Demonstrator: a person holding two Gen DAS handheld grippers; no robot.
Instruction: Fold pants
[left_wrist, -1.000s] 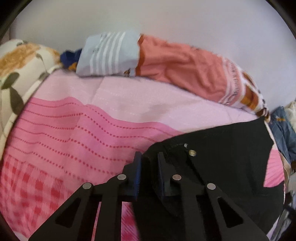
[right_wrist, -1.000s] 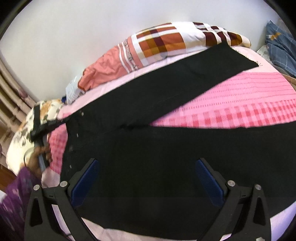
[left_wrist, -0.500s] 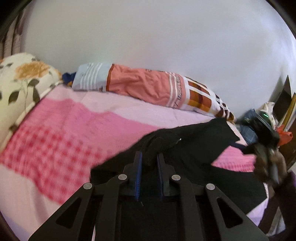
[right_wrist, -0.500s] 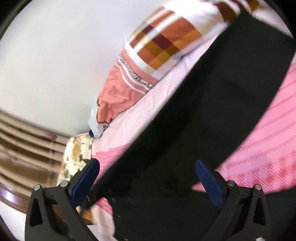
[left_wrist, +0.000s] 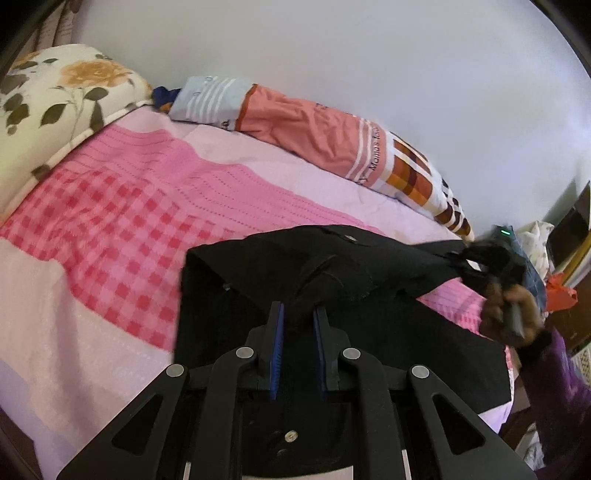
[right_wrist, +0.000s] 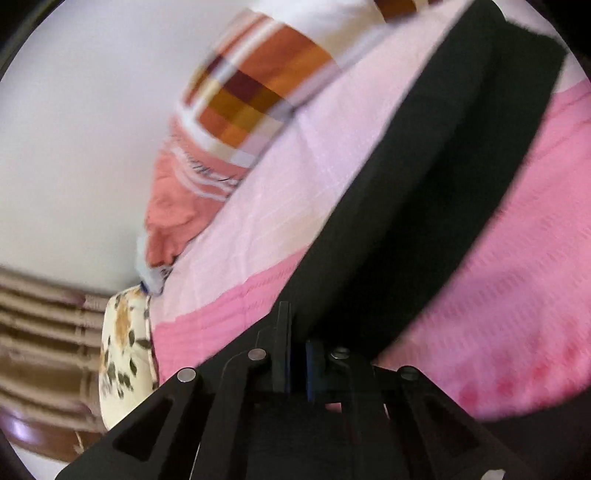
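A: Left wrist view: left gripper (left_wrist: 298, 317) pinched on a raised bunch of the black pants (left_wrist: 424, 343), centre frame; rest lies on the pink bedspread (left_wrist: 122, 221).

B: Right gripper (right_wrist: 298, 343)?

A: Bottom centre of the right wrist view, jaws closing w/ black cloth between them, nearly together. Blurry; one pant leg runs to upper right.

B: So, imo: keep both pinches level, lift enough to clear the bed, lay edge on edge, no drag toward the long pillow (left_wrist: 314, 136).

Plain black cloth pants (left_wrist: 332, 269); pink checked and lilac bedspread (left_wrist: 122, 221); cream floral pillow (left_wrist: 55, 96) at ten o'clock.
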